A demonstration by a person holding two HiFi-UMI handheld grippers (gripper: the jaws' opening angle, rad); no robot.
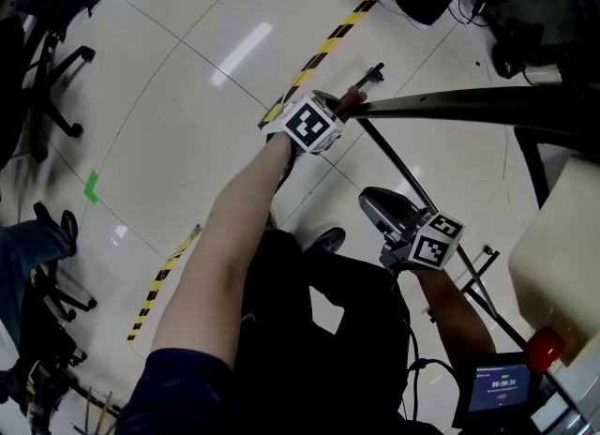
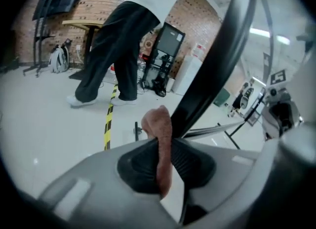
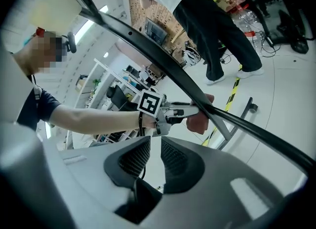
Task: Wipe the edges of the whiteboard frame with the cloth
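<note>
The fingers (image 2: 190,161) of my left gripper (image 2: 163,148) are clamped on the cloth (image 2: 158,124), their ribbed black pads squeezing it from both sides. It is a reddish-brown rag with a soft, nubbly surface. It is gathered into a narrow fold between the pads, and a rounded lump bulges out past the tips. That lump is pressed against the whiteboard frame (image 2: 217,60), a thin dark bar with a smooth, slightly shiny face. The bar rises from just beside the cloth and curves away up and to the right in the left gripper view. In the head view the same edge runs off to the right from the cloth, and my bare left arm is stretched out to reach it.

The fingers (image 3: 133,159) of my right gripper (image 3: 154,141) stand a narrow gap apart with nothing between them. That gripper hangs below the frame, well away from the cloth, and its camera looks up at the bar crossing overhead.

Beyond the frame lies a glossy pale tiled floor (image 1: 187,96) crossed by yellow-and-black tape (image 1: 328,44). A person (image 2: 118,50) in dark trousers stands on it by the tape, and an office chair (image 1: 47,77) sits off to my left.
</note>
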